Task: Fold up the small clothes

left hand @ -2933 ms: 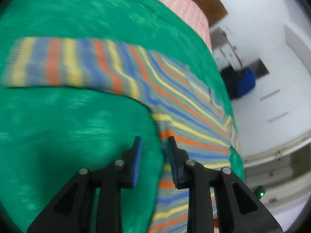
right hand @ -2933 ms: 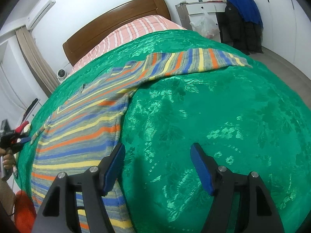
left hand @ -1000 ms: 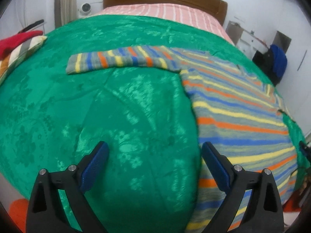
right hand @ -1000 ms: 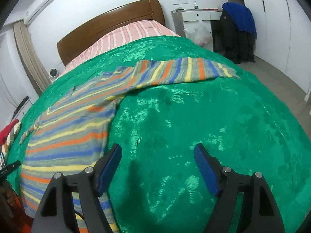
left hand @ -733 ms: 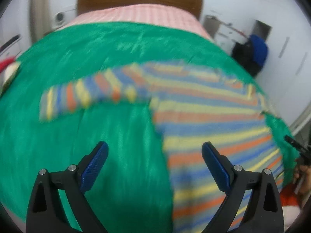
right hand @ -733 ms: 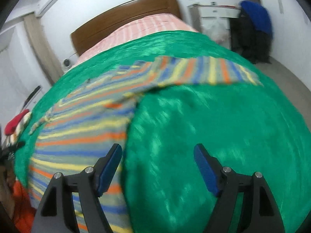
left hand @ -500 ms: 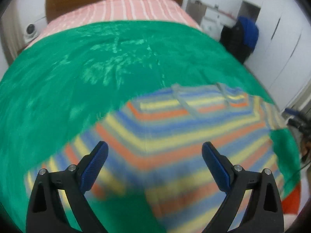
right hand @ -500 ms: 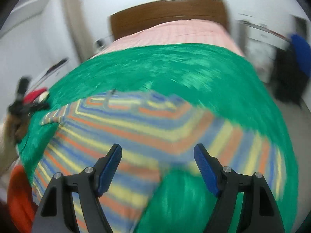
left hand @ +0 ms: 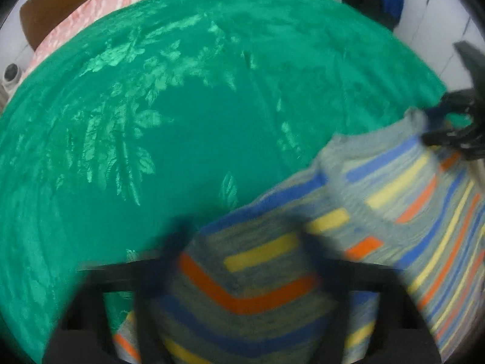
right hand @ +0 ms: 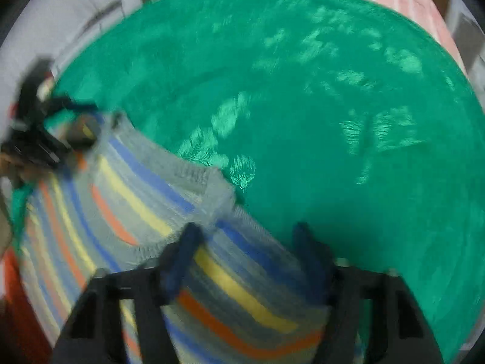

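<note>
Closing on the striped sweater (left hand: 248, 276): left gripper (left hand: 245, 261) clamped, right gripper (right hand: 245, 257) narrowing

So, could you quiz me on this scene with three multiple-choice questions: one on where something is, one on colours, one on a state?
1. The striped sweater lies on: A a green bedspread; B the floor; C a chair.
2. Its stripes are: A pink, black; B blue, yellow, orange; C purple, white.
3. At the left gripper the sweater is: A neatly folded; B on a hanger; C bunched between its fingers.
Answers: A, green cloth surrounds it; B, those bands show on grey knit; C, cloth humps up between the fingers.
</note>
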`<state>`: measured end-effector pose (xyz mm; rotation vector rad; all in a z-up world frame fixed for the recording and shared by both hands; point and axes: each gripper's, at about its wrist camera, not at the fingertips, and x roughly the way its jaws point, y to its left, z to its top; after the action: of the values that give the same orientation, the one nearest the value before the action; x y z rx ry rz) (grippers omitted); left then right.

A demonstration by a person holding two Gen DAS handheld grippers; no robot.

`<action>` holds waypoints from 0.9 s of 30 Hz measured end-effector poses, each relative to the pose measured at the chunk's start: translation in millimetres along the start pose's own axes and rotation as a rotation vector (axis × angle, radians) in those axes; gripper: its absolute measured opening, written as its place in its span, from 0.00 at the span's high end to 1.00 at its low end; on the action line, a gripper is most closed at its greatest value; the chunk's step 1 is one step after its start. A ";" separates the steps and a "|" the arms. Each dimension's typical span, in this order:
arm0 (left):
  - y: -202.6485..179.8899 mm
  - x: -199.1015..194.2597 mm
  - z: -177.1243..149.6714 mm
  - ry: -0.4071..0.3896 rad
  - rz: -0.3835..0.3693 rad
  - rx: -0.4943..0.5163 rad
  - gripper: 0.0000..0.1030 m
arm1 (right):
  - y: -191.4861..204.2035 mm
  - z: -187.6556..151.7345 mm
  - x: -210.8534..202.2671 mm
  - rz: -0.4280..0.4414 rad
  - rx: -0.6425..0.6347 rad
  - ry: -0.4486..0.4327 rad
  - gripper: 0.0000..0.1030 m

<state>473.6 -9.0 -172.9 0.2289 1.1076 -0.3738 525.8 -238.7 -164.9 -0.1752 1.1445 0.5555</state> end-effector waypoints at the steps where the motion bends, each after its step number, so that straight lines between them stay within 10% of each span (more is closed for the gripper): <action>1: -4.4 -4.3 1.1 -0.018 0.037 0.008 0.96 | 7.9 3.2 -1.3 -0.010 -0.040 -0.006 0.95; 7: 0.1 -9.9 12.8 -0.120 0.184 -0.054 0.97 | 54.1 23.8 -24.7 -0.358 -0.229 -0.121 0.96; 12: -11.6 7.7 3.0 -0.118 0.258 -0.053 0.93 | 42.4 12.7 18.8 -0.381 -0.167 -0.063 0.95; 15: -7.8 -16.4 2.2 -0.133 0.235 -0.125 0.66 | 29.3 5.5 1.7 -0.318 -0.065 -0.124 0.81; 17: -7.7 -47.2 -8.0 -0.187 0.246 -0.162 0.44 | 24.2 0.2 -17.4 -0.314 -0.007 -0.153 0.45; 20: -14.3 -105.0 -40.4 -0.278 0.208 -0.225 0.12 | 23.9 -29.1 -67.5 -0.285 0.081 -0.265 0.33; 27: -65.1 -200.9 -131.3 -0.360 0.257 -0.256 0.05 | 55.1 -174.9 -153.0 -0.259 0.252 -0.424 0.23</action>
<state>259.8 15.0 -48.2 0.0709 0.7490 -0.0375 310.8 -313.1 -92.5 0.0151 0.7533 0.2000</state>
